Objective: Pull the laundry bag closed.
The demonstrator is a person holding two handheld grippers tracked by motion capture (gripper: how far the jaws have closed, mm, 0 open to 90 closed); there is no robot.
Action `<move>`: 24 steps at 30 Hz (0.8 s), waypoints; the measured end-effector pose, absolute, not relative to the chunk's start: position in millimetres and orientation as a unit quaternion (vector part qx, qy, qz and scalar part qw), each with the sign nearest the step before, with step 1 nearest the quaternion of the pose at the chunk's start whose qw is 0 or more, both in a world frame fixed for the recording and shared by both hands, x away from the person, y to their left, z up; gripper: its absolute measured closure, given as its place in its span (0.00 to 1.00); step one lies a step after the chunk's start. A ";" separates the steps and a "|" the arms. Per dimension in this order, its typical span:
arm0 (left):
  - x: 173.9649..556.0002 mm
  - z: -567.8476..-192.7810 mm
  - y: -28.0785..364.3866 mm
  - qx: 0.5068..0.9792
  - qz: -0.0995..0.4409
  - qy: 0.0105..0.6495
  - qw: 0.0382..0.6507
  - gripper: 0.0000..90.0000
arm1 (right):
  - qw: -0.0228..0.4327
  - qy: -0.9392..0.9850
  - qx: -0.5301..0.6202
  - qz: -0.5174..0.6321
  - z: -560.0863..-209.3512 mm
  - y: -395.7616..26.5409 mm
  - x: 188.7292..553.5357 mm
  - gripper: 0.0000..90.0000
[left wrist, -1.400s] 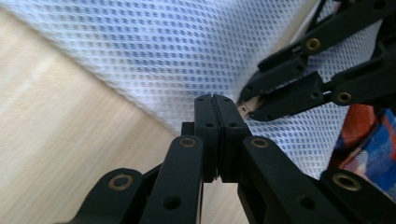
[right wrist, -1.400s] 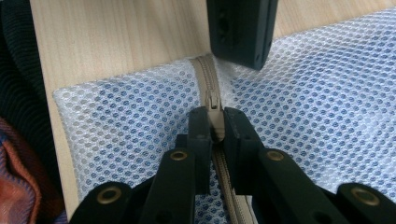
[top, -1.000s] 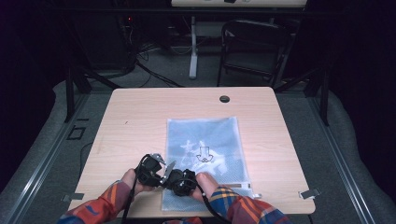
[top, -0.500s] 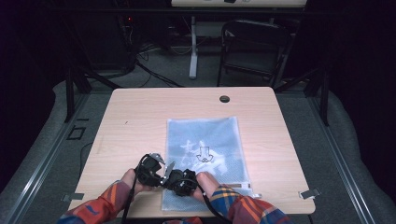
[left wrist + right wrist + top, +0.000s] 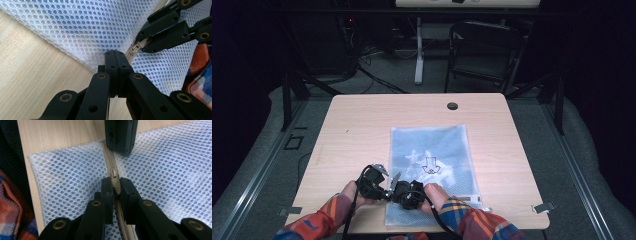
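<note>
right jaws clamp zip pull [image 5: 114,185] – left gripper [image 5: 116,55] pinches mesh bag [image 5: 432,165] edge near zipper [image 5: 110,157] end. zipper looks closed; opening likely still ahead.

A lab: dark curtains [image 5: 242,75], floor cables [image 5: 377,80], bare table [image 5: 357,125].

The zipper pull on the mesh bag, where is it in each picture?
High view: hidden between the two grippers, near the bag's near left edge.
Left gripper view: zipper pull, right of centre, by the right gripper.
Right gripper view: centre, between the right gripper's jaws.
Shared landmark: the mesh bag.
</note>
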State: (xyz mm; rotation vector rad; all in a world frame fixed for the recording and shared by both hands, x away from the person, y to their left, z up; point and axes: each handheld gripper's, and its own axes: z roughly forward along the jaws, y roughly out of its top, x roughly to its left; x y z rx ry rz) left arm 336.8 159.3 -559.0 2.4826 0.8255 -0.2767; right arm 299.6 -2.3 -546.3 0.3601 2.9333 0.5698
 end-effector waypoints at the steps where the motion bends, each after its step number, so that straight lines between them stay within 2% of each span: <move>1: 337.1 -558.9 159.5 0.914 -0.102 0.302 0.251 1.00 | 0.066 0.972 0.119 0.190 -546.6 -2.6 299.5 0.91; 13: 336.9 -558.4 159.5 0.917 -0.089 0.302 0.245 1.00 | 0.066 0.973 0.118 0.187 -545.2 -7.2 300.6 0.91; 16: 338.6 -559.7 160.7 0.914 -0.110 0.296 0.256 1.00 | 0.064 0.974 0.117 0.184 -544.8 -8.5 300.7 0.91; 17: 337.5 -557.8 159.9 0.919 -0.089 0.299 0.241 1.00 | 0.064 0.974 0.115 0.184 -544.4 -9.1 301.1 0.91; 18: 338.3 -558.6 160.6 0.917 -0.102 0.296 0.248 1.00 | 0.064 0.974 0.118 0.184 -544.5 -9.7 300.8 0.91; 19: 337.5 -557.9 159.9 0.919 -0.089 0.298 0.241 1.00 | 0.065 0.974 0.118 0.184 -544.6 -10.3 300.8 0.91; 24: 337.8 -557.6 160.0 0.920 -0.090 0.297 0.239 1.00 | 0.066 0.974 0.118 0.183 -544.3 -13.3 301.1 0.91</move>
